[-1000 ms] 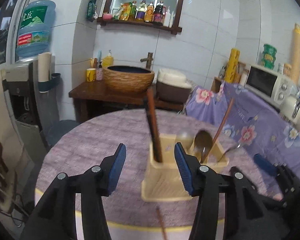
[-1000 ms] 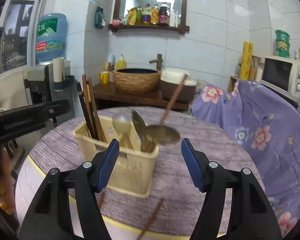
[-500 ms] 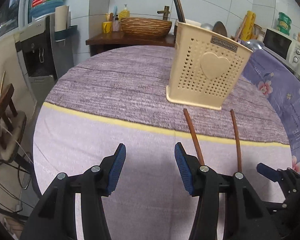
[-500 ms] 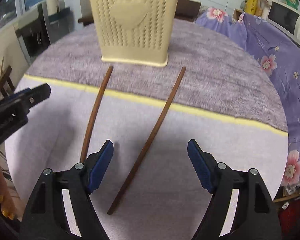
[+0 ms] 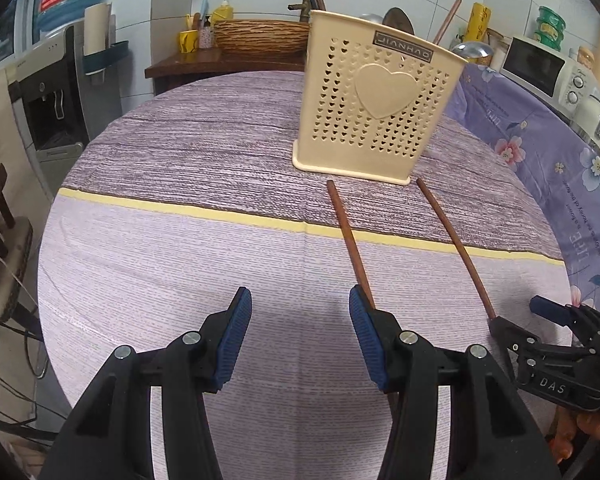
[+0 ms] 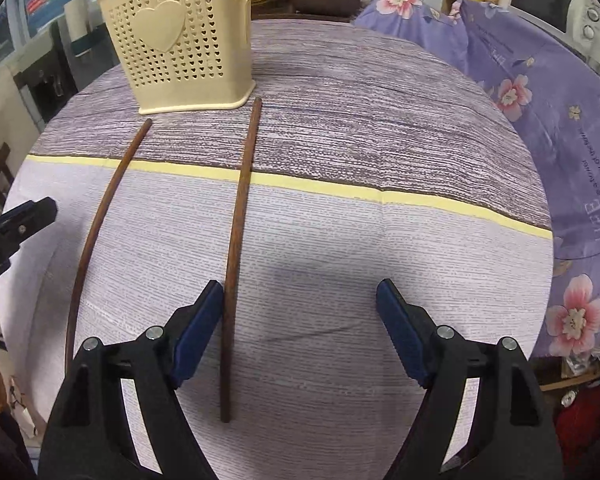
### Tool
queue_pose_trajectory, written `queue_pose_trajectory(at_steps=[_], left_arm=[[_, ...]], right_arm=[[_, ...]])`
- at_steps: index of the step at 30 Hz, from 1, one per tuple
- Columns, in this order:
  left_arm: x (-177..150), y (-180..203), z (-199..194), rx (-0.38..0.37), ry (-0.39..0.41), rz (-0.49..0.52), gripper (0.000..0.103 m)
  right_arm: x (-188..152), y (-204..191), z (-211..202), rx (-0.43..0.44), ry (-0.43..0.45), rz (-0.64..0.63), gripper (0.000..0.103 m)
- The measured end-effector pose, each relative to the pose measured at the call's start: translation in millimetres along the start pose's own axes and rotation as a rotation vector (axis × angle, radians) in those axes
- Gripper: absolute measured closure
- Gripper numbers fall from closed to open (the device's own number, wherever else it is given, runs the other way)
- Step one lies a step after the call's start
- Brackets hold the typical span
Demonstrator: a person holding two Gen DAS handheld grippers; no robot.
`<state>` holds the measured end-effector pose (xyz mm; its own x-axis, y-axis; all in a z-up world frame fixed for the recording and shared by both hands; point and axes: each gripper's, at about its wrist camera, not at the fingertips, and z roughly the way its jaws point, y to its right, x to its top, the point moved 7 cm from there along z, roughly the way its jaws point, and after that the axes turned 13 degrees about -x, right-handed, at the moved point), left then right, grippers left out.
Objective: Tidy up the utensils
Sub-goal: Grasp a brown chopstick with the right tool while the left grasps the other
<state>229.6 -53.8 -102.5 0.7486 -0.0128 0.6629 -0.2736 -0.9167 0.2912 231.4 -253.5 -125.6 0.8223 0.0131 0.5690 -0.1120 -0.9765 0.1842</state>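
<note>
Chopsticks lay loose on the worktop, two brown sticks side by side but apart, both running from the near edge toward the holder. The left stick and the right stick each ended with a tip just short of the holder's base. The holder, a cream perforated box with a raised heart on its front, stood upright on the striped purple cloth, with more chopsticks and spoons poking out of its top.

The right tool hung over the near end of the right stick, its jaws spread wide; the stick lay between them, just beside the left pad, and neither pad pressed on it. The left tool stood half spread over bare cloth, gripping nothing; the left stick passed just beside its right finger and disappeared behind it.

Farther out, a wooden side table carried a woven basin, a water dispenser stood at the left, and a microwave sat at the right on a flowered purple cloth.
</note>
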Motion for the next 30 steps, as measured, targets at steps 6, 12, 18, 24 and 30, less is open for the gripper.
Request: queue_pose_trajectory(at_steps=[6, 12, 18, 24, 30], left_arm=[[6.4, 6.7, 17.4, -0.025, -0.041, -0.005, 0.053], [29.3, 18.1, 43.5, -0.035, -0.073, 0.010, 0.060], [44.1, 16.4, 73.7, 0.016, -0.110, 0.031, 0.073], [54.7, 9.2, 83.0, 0.057, -0.096, 0.036, 0.085], [60.8, 8.6, 88.4, 0.083, -0.091, 0.039, 0.094]], right_arm=[[38.3, -11.6, -8.4, 0.127, 0.077, 0.022, 0.041], [82.8, -31.6, 15.5, 0.168, 0.063, 0.011, 0.057], [108.2, -40.1, 47.7, 0.157, 0.018, 0.024, 0.067], [113.9, -48.6, 62.8, 0.093, 0.016, -0.009, 0.077], [120.9, -51.3, 68.5, 0.047, 0.031, -0.023, 0.091]])
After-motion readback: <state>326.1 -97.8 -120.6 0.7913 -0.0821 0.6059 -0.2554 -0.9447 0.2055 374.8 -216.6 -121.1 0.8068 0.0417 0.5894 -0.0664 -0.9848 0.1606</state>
